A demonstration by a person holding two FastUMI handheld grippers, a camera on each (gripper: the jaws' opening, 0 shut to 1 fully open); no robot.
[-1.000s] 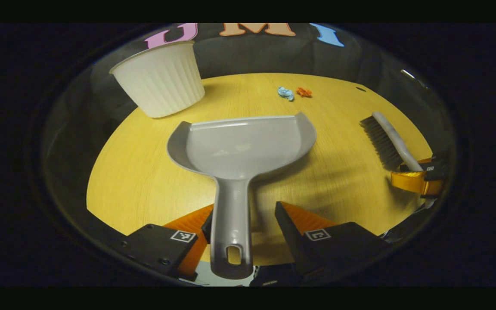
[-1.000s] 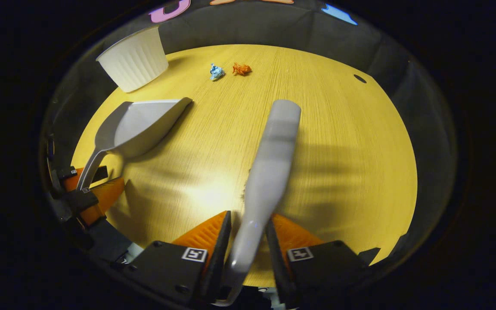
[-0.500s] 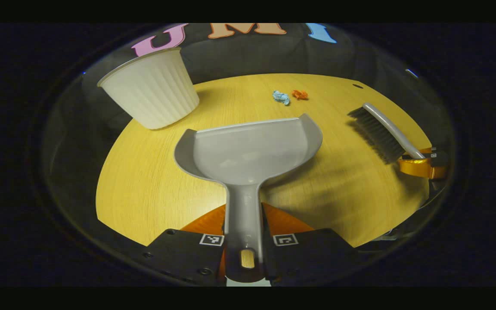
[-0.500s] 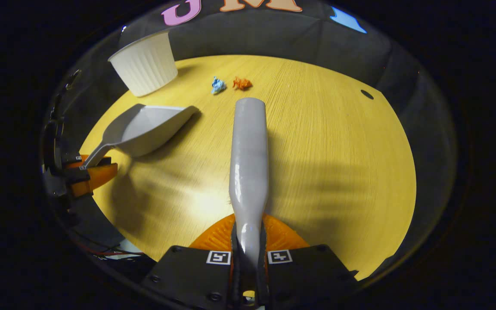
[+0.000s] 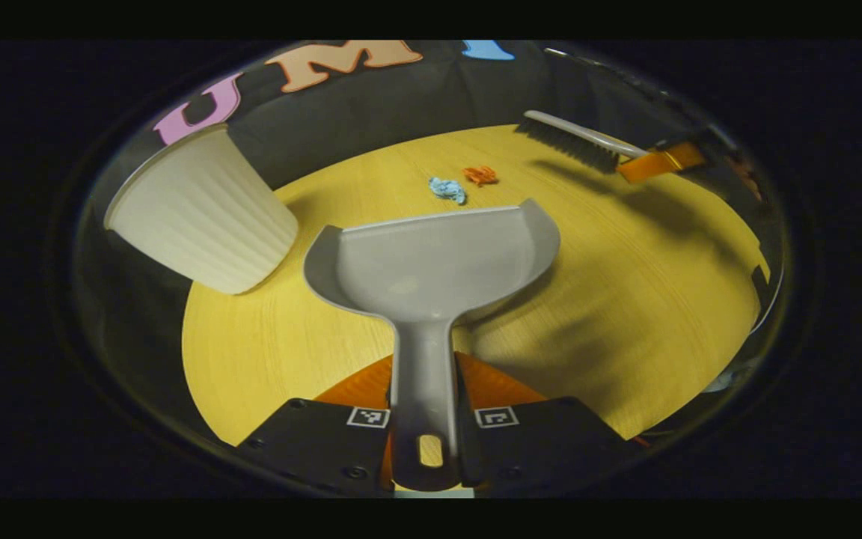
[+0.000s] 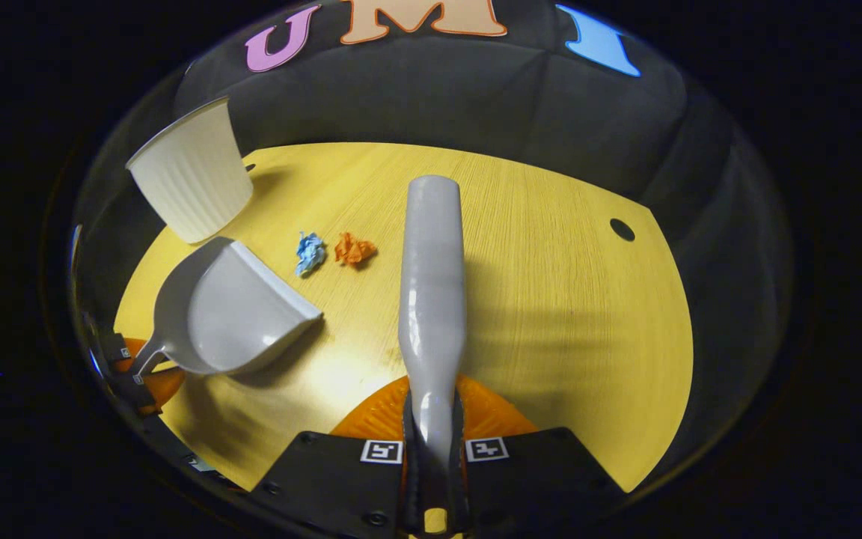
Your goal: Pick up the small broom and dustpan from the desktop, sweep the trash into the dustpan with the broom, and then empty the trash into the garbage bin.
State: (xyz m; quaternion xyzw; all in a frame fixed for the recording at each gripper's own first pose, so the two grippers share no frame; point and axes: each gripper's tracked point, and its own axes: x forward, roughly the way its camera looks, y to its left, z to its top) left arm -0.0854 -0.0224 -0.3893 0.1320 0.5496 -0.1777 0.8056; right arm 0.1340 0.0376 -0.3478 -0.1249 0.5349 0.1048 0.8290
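Dustpan and broom each held over the bench

The grey dustpan (image 5: 431, 262) is gripped by its handle in the left tongs (image 5: 423, 419), its mouth near two crumpled scraps, blue (image 5: 447, 189) and orange (image 5: 480, 175). The right tongs (image 6: 432, 442) are clamped on the broom (image 6: 432, 284) handle. A ribbed white garbage bin (image 5: 203, 213) stands on the yellow bench (image 5: 625, 284), just beside the dustpan.

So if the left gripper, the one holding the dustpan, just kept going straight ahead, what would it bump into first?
Probably the trash: the dustpan held by the left gripper leads, and its front edge faces the blue scrap and orange scrap. Depth is hard to judge.
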